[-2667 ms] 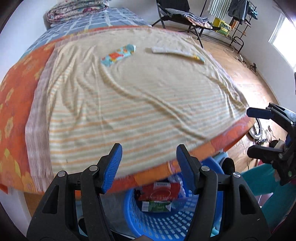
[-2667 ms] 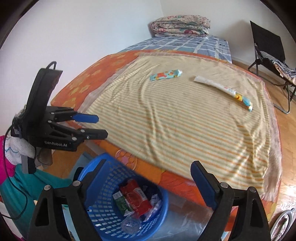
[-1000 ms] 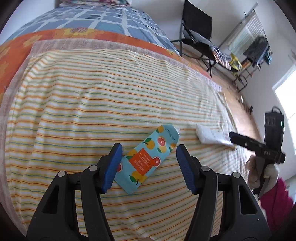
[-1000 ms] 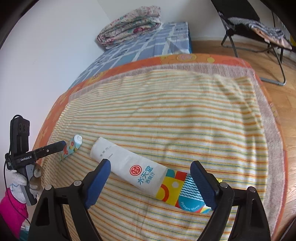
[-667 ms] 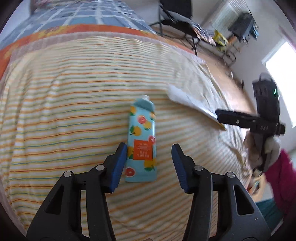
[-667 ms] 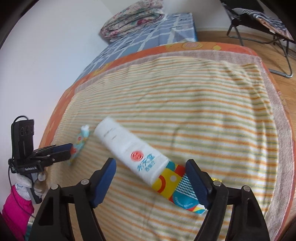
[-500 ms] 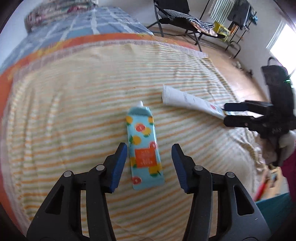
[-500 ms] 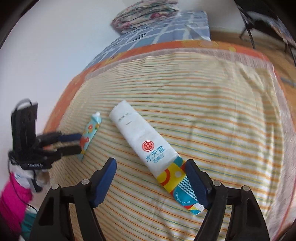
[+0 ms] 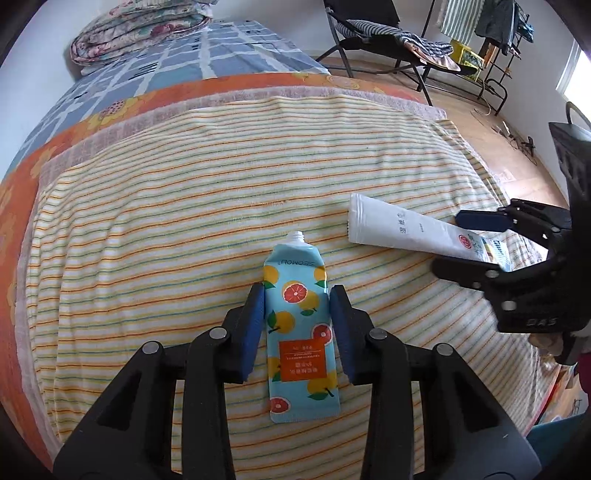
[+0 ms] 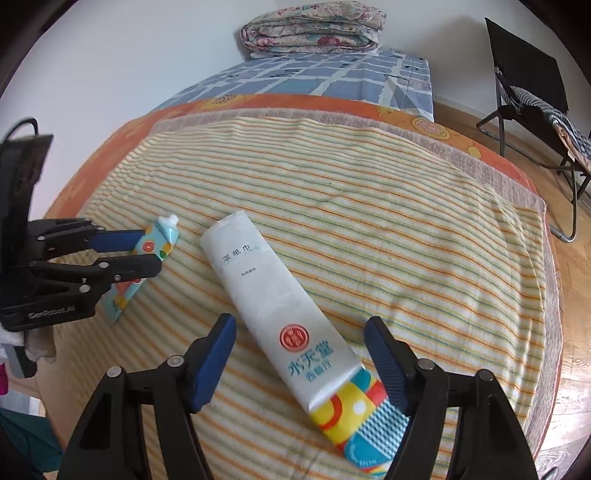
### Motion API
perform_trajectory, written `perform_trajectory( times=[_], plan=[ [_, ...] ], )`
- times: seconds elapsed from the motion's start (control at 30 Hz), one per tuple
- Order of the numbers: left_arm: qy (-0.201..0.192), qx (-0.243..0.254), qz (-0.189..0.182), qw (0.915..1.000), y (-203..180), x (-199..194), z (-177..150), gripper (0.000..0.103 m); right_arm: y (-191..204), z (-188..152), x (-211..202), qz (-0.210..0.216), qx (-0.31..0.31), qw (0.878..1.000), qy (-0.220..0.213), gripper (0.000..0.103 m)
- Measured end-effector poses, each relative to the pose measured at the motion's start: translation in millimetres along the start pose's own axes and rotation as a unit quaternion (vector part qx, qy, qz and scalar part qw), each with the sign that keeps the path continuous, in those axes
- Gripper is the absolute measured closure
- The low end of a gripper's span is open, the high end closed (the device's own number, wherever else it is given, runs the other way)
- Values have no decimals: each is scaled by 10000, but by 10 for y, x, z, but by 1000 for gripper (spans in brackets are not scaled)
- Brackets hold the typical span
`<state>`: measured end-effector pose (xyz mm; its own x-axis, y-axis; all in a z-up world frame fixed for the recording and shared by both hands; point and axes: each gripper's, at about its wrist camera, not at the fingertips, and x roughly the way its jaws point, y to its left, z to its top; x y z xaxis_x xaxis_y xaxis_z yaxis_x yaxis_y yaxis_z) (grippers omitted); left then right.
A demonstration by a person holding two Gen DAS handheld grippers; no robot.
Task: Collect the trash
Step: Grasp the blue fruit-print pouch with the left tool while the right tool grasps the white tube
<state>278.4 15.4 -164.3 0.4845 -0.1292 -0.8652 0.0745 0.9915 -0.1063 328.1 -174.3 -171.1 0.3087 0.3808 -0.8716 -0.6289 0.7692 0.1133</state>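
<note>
A light-blue tube printed with citrus fruit (image 9: pixel 299 325) lies on the striped blanket (image 9: pixel 184 229), its uncapped neck pointing away. My left gripper (image 9: pixel 297 295) straddles the tube, its blue pads touching or almost touching the tube's two edges; the tube still rests on the blanket. The tube also shows in the right wrist view (image 10: pixel 155 247), between the left gripper's fingers (image 10: pixel 118 236). A long white wet-wipe packet with a colourful end (image 10: pixel 291 325) lies at a slant. My right gripper (image 10: pixel 303 354) is open wide, a finger on each side of the packet's lower half.
The blanket covers an orange bedspread (image 10: pixel 295 103) on a bed. A folded floral quilt (image 10: pixel 310 22) lies at the head on a blue checked sheet (image 9: pixel 177 62). A black folding chair (image 10: pixel 532 88) stands on the wooden floor to the right.
Both grippers left the blue basket beside the bed and moved over the blanket. The left jaws have narrowed around the citrus tube. The right gripper has come down over the white packet.
</note>
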Motion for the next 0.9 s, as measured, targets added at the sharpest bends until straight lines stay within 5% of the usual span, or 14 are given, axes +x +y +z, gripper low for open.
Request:
perform_trajectory(
  times=[0.07, 0.23, 0.27, 0.67, 0.73, 0.83, 0.9],
  plan=[
    [-5, -37, -65, 10000, 18, -18, -11, 67, 62, 8, 14, -164, -134, 9998, -5, 41],
    [-38, -77, -146, 9999, 29, -103, -60, 70, 117, 24, -62, -153, -171, 9997, -30, 78],
    [-51, -79, -150, 9998, 29, -126, -70, 92, 112, 24, -81, -101, -112, 9999, -54, 84],
    [13, 179, 33, 9998, -138, -222, -126, 95, 201, -40, -480, 52, -28, 9994, -354, 88],
    [158, 278, 243, 9992, -206, -167, -123, 85, 216, -59, -538, 76, -55, 9993, -372, 88],
    [75, 360, 712, 9968, -272, -141, -108, 41, 211, -67, -566, 129, -48, 9993, -361, 88],
    [144, 325, 785, 9963, -264, -85, -108, 41, 193, -59, -532, 242, -18, 9993, -295, 83]
  ],
)
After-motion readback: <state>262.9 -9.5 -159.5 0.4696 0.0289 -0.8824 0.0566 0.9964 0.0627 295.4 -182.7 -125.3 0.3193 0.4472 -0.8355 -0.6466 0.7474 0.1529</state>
